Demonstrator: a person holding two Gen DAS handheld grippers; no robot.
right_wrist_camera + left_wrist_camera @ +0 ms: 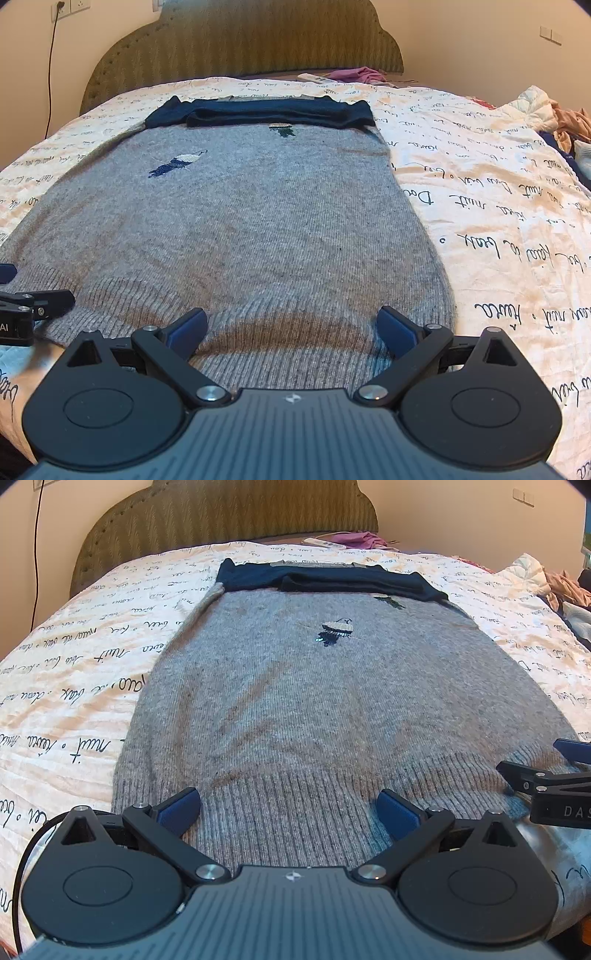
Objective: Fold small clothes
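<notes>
A grey knit sweater (325, 701) lies flat on the bed, ribbed hem nearest me, its dark navy sleeves (325, 578) folded across the far end. It also shows in the right wrist view (236, 229). My left gripper (289, 812) is open, its blue pads over the left part of the hem. My right gripper (291, 330) is open over the right part of the hem, near the sweater's right edge. The right gripper's fingers (524, 775) show at the right edge of the left wrist view; the left gripper's fingers (40, 301) show at the left edge of the right view.
The bed cover (74, 686) is cream with black handwriting print. An olive headboard (243, 40) stands behind. A heap of clothes (554, 122) lies at the right. A white remote (323, 543) and purple cloth (360, 74) lie near the headboard.
</notes>
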